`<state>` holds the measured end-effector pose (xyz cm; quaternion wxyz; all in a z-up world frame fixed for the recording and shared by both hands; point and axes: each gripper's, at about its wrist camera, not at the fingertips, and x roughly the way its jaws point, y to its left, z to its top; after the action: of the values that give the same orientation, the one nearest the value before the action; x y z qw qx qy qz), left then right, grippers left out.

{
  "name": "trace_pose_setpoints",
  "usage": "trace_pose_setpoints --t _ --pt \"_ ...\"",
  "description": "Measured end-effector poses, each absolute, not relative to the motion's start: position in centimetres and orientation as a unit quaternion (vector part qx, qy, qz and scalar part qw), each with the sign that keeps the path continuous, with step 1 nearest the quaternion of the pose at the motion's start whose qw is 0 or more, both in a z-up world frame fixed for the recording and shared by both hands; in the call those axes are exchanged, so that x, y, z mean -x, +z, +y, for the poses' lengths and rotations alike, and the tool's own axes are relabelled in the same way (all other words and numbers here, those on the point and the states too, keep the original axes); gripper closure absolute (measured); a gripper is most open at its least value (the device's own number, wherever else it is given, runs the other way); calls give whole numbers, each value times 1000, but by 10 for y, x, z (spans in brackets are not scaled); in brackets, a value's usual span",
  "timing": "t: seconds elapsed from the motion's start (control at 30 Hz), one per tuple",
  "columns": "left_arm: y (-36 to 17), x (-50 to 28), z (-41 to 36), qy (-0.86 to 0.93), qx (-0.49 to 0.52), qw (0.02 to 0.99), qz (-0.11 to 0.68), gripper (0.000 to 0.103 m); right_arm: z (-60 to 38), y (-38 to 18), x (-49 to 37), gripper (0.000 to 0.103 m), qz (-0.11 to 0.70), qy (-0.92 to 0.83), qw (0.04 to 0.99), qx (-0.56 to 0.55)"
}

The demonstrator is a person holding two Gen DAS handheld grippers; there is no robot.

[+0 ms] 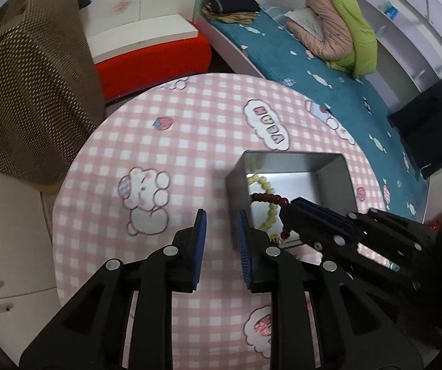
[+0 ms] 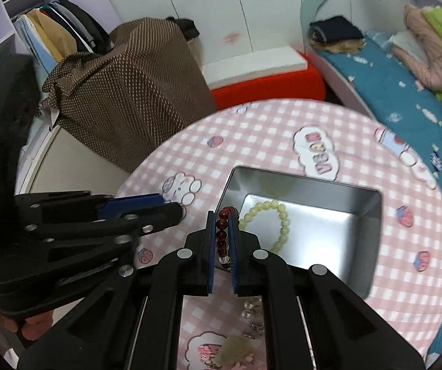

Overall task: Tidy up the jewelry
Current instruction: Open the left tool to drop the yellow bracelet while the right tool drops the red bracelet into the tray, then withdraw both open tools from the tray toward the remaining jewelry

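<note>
A silver metal tin (image 1: 328, 178) (image 2: 371, 215) stands open on the round pink checked table (image 1: 190, 117) (image 2: 267, 129). A pale green bead bracelet (image 2: 277, 225) (image 1: 267, 185) lies inside it. My right gripper (image 2: 222, 215) (image 1: 287, 208) is shut on a dark red bead bracelet (image 2: 221, 234) (image 1: 267, 198) at the tin's near left corner, over its rim. My left gripper (image 1: 221, 219) is open and empty just left of the tin; its right finger is close beside the tin's wall. It shows in the right wrist view (image 2: 171, 208).
Small pearl and metal pieces (image 2: 251, 317) and a pale fuzzy item (image 2: 236, 351) lie on the table beneath my right gripper. A brown dotted cloth (image 1: 26, 86) covers furniture at the left. A red box (image 1: 153, 58) and a bed (image 1: 313, 61) lie beyond the table.
</note>
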<state>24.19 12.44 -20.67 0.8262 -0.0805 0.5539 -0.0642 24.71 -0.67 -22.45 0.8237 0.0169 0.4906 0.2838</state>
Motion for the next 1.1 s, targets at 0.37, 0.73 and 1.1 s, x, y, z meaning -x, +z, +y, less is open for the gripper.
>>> trace_pose_setpoints --t 0.37,0.73,1.1 --pt "-212 -232 126 -60 83 822 560 78 -21 -233 -256 65 501 235 833 -11" --pt "-205 -227 113 -75 74 827 552 75 -30 -217 -246 65 483 230 845 -17" --pt "-200 -212 97 -93 58 828 550 69 -55 -199 -226 64 463 207 861 -25"
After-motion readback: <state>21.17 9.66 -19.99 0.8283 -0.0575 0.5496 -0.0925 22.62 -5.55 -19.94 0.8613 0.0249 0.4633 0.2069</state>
